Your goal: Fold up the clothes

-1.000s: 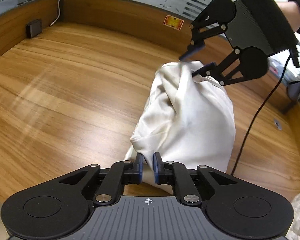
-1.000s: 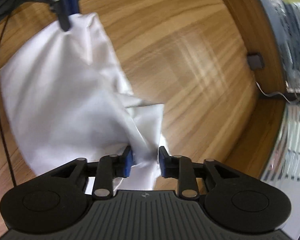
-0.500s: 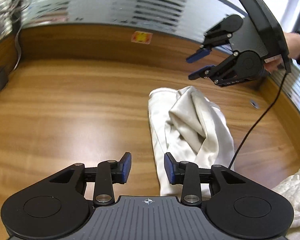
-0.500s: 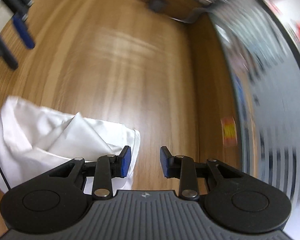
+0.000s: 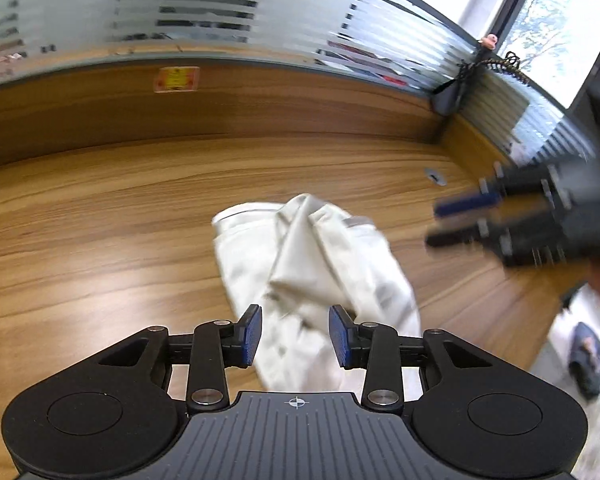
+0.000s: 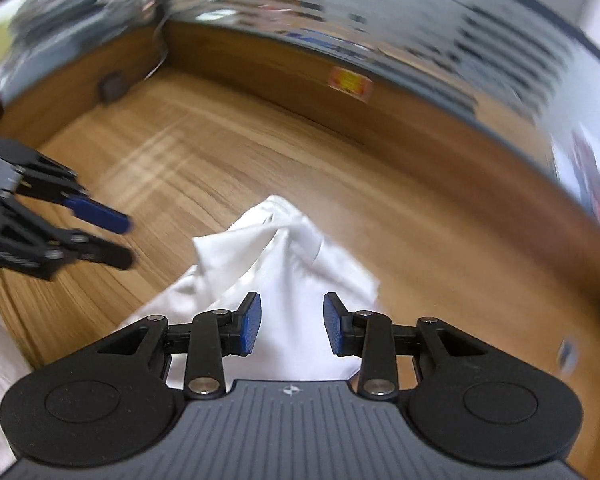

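Observation:
A white garment (image 5: 320,264) lies crumpled in a loose heap on the wooden table (image 5: 100,240), with one fold standing up along its middle. My left gripper (image 5: 294,334) hovers above its near end, open, and no cloth is caught between the blue pads. My right gripper (image 6: 291,322) hangs over the same garment (image 6: 292,280); its jaws are opening with nothing between them. Each gripper shows in the other's view: the right gripper (image 5: 438,224) is off to the right and blurred, and the left gripper (image 6: 126,240) is at the left. Neither one touches the cloth.
A low wooden wall with an orange sticker (image 5: 176,79) and frosted glass above it bounds the table's far side. A cable grommet (image 5: 434,176) sits near the right corner and a small dark box (image 6: 110,86) at the far left. More pale fabric (image 5: 596,360) lies past the table's right edge.
Both grippers let go of the white garment, which dropped into a heap on the table. Both then rose and drew back from it, and the right one rolled around.

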Motion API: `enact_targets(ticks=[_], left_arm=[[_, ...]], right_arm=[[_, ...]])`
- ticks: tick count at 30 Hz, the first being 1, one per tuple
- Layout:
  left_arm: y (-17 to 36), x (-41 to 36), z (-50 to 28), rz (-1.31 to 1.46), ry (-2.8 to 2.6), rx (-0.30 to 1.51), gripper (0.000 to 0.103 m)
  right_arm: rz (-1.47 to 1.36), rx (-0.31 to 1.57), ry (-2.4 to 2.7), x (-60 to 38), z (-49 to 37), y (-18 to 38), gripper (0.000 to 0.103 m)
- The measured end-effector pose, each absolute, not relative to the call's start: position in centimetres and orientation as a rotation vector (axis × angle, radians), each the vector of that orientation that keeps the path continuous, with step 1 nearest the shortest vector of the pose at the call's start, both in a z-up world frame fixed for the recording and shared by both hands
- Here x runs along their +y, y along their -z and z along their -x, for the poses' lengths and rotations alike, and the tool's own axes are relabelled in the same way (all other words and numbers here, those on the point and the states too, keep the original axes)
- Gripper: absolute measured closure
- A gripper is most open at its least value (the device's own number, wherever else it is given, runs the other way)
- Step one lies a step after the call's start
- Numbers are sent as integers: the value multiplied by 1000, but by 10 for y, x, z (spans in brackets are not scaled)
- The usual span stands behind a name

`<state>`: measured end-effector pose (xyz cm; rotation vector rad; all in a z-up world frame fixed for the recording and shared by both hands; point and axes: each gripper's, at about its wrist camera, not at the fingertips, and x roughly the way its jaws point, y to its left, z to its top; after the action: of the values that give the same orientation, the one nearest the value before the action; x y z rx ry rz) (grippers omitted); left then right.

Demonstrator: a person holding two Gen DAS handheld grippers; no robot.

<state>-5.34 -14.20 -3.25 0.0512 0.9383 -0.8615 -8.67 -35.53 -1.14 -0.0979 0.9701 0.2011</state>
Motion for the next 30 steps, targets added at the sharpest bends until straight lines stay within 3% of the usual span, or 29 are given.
enact_targets(ticks=[13,21,22,23,24,25,30], left_arm=[[48,-215,-18,-16,946,1129,64],[65,-237,-36,31,911,1215,63],[67,-240,-36,32,902,1217,67],[67,-241,-37,34,899,1209,88],[67,-242,-37,35,897,1201,98],[67,-243,-37,37,895,1192,98],[50,-231,-35,84,899,1111,99]], right_arm=[[-305,952,11,-322,131,69,64],[-364,979,75,-303,118,101,64],[-367,986,79,-302,117,104,66],[-368,992,80,-301,115,106,72],[-368,998,75,-301,114,108,91],[-362,998,67,-299,114,107,101],[-253,966,6,-284,112,84,102]])
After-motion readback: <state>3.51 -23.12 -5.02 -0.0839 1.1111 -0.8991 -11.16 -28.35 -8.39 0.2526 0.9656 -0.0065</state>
